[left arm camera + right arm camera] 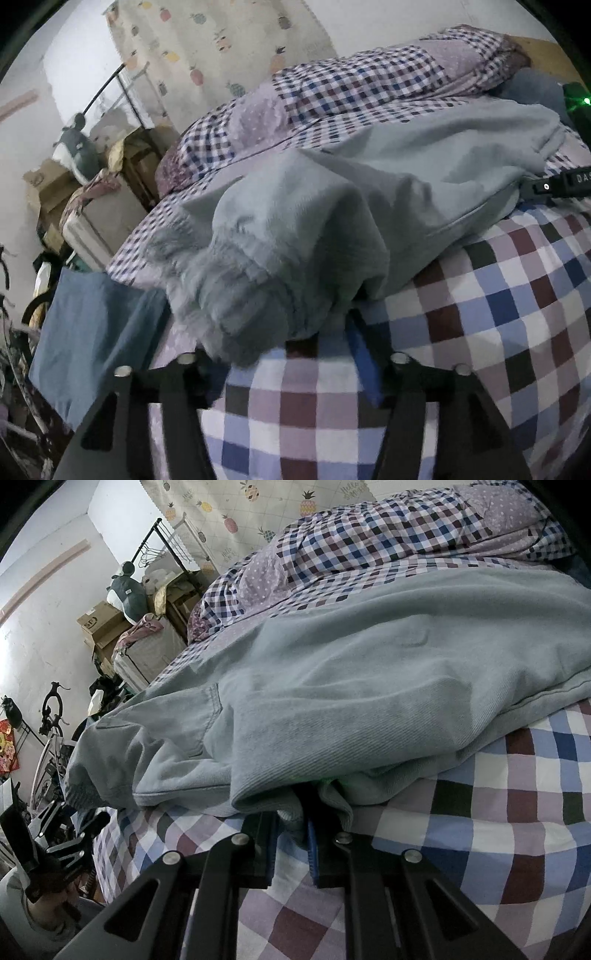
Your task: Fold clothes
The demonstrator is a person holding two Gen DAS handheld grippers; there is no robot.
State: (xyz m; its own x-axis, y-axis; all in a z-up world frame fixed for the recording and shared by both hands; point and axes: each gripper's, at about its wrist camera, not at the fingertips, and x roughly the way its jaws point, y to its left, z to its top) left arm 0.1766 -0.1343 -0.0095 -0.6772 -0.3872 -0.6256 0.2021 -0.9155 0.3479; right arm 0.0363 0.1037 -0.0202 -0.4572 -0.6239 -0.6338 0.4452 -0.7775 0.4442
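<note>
1. Left gripper [288, 354] stands apart, the pale grey garment [332, 229] bunched just ahead, not pinched.
2. Right gripper [291, 823] is clamped on the garment's near hem, over the checked bedspread [480, 830].

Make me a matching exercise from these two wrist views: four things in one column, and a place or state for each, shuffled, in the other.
Things:
1. left gripper
2. right gripper
3. grey garment
4. plush toy

Places or states:
A. spread over the checked bedcover
B. jaws apart, at the ribbed cuff
C. closed on the garment's edge
D. on the boxes beside the bed

Pairs: 1-B, 2-C, 3-A, 4-D
</note>
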